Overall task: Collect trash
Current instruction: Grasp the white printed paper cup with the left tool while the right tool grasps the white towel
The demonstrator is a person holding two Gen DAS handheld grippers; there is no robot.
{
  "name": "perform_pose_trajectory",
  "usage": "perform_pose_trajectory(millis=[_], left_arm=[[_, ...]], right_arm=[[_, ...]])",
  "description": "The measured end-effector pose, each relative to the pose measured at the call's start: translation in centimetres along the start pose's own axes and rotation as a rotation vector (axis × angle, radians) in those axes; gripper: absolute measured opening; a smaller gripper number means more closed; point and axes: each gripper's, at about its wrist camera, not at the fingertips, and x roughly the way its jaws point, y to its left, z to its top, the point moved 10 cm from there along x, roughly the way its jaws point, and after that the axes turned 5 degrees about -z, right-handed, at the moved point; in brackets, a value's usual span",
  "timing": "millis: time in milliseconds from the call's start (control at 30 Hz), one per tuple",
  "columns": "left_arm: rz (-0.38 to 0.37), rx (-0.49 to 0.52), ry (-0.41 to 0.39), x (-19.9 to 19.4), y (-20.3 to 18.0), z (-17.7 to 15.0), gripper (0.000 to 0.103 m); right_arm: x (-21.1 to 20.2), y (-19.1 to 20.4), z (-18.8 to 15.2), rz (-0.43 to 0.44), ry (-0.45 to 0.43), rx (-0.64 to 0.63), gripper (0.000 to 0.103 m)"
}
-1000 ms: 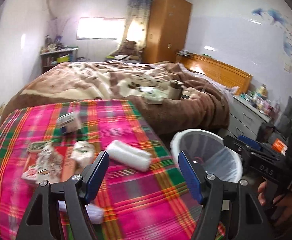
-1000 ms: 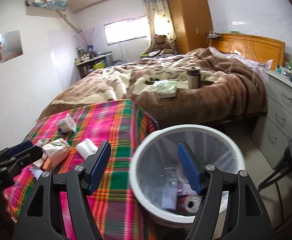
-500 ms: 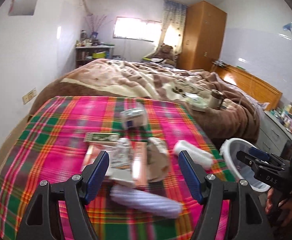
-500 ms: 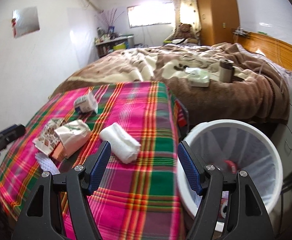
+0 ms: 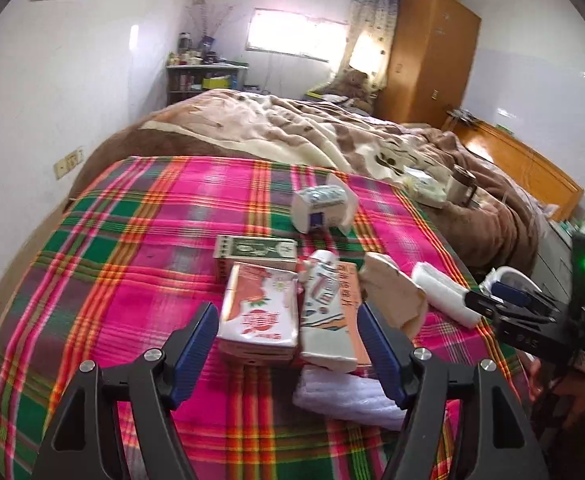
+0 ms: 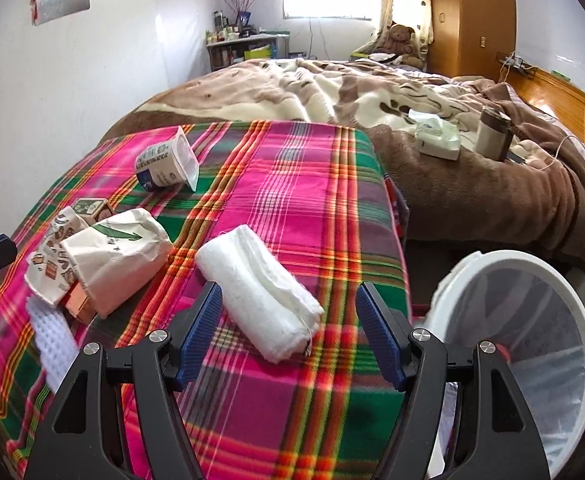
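Note:
Trash lies on a plaid cloth (image 5: 140,272). My left gripper (image 5: 288,340) is open, its jaws to either side of a red-and-white carton (image 5: 258,312) and a crumpled wrapper (image 5: 326,312). A green box (image 5: 256,249), a yogurt cup (image 5: 320,208), a paper bag (image 5: 392,300) and a white foam sheet (image 5: 348,396) lie around them. My right gripper (image 6: 290,334) is open over a rolled white tissue wad (image 6: 260,300). The white trash bin (image 6: 532,344) stands at the right, off the cloth's edge. The paper bag (image 6: 112,256) and yogurt cup (image 6: 166,164) show left.
A bed with a brown blanket (image 6: 452,168) lies beyond the cloth, with a tissue pack (image 6: 438,140) and a thermos (image 6: 492,134) on it. A wooden wardrobe (image 5: 428,56) and headboard (image 5: 524,168) stand at the back right. A white wall runs along the left.
Both grippers have swung left from the bin toward the trash on the cloth. The left one now straddles the cartons; the right one is over the tissue wad. Both stayed open.

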Motion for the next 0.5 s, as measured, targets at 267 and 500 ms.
perform_pose_trajectory(millis=[267,500], left_arm=[[0.017,0.076,0.059,2.7,-2.0,-0.4,0.071],[0.045,0.091,0.100,4.5,-2.3,-0.6,0.059]], right_arm=[[0.9,0.8,0.4,0.002,0.011,-0.033,0.071],[1.5,1.6,0.4,0.020,0.027,-0.068,0.059]])
